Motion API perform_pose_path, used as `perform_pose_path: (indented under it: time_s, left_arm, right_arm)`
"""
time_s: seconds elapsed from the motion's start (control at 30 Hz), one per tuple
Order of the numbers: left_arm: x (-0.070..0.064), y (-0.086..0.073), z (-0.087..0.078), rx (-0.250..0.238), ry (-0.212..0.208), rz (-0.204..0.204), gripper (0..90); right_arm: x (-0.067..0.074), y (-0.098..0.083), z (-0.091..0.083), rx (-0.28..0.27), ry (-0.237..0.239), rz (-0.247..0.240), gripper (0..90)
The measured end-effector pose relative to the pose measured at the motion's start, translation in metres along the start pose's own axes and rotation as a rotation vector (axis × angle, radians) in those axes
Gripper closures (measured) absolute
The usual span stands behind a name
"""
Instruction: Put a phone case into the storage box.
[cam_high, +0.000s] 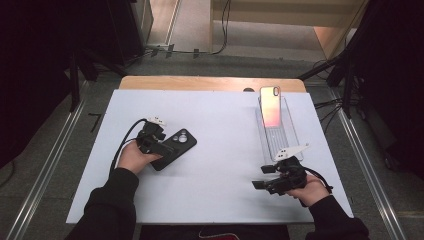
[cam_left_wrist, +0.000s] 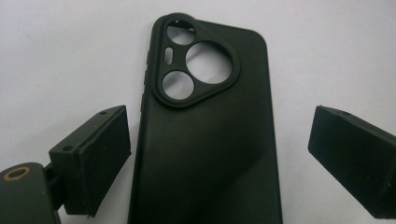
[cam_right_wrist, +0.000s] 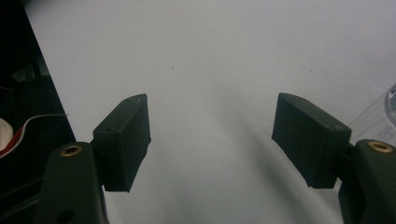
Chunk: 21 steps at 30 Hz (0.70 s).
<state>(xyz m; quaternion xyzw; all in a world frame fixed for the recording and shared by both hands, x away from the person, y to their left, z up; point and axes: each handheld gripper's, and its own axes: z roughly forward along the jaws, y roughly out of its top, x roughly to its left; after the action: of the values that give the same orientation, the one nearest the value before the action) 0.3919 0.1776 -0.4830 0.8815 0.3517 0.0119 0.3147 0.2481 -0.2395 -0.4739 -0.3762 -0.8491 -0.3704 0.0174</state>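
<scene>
Lying far off on the right side of the white bench (cam_high: 215, 150) is a clear tray (cam_high: 280, 131) with a shiny pink phone (cam_high: 270, 106) on its far end. Nothing sits between the tray and the black phone case (cam_left_wrist: 205, 140), and they are well apart. The case lies flat on the left part of the bench, its camera holes facing up. The left hand-held gripper (cam_left_wrist: 219, 154) is right over the case, wide open, one jaw on each side, not touching it. The right hand-held gripper (cam_right_wrist: 212, 140) sits near the tray's near end, open too, holding nothing, above bare bench.
</scene>
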Motion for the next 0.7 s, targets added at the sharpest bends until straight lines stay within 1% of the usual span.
perform_pose_path:
  time_s: [0.07, 0.13, 0.2, 0.23, 0.37, 0.47, 0.53, 0.63, 0.7]
  left_arm:
    - [0.000, -0.001, 0.002, 0.009, -0.009, -0.011, 5.7]
    - [0.000, -0.001, 0.004, 0.020, 0.002, 0.004, 5.7]
    - [-0.001, -0.002, 0.006, 0.030, 0.010, 0.007, 5.7]
    - [-0.001, -0.003, 0.006, 0.028, 0.012, 0.014, 5.7]
    - [-0.002, -0.005, 0.007, 0.013, 0.022, 0.019, 5.7]
    - [-0.006, -0.008, 0.009, -0.005, 0.051, 0.032, 5.8]
    - [-0.009, -0.009, 0.010, 0.002, 0.079, 0.050, 5.9]
    - [-0.014, -0.011, 0.012, -0.006, 0.116, 0.069, 6.0]
    - [-0.018, -0.013, 0.013, -0.008, 0.153, 0.094, 7.6]
  right_arm:
    - [0.000, 0.000, 0.000, 0.000, -0.001, 0.002, 25.9]
    - [0.000, 0.000, 0.000, 0.000, -0.001, 0.001, 25.9]
    - [0.000, 0.000, 0.000, 0.000, -0.001, 0.001, 25.9]
    - [0.000, 0.000, 0.000, 0.001, -0.001, 0.000, 25.9]
    - [0.000, 0.000, 0.000, 0.001, -0.002, -0.001, 25.9]
    - [0.000, 0.000, 0.000, 0.002, -0.003, -0.001, 25.9]
    - [0.000, 0.000, 0.000, 0.003, -0.004, -0.002, 25.9]
    - [0.000, 0.000, 0.000, 0.002, -0.006, -0.002, 25.9]
    - [0.000, 0.000, 0.000, 0.003, -0.006, -0.003, 25.9]
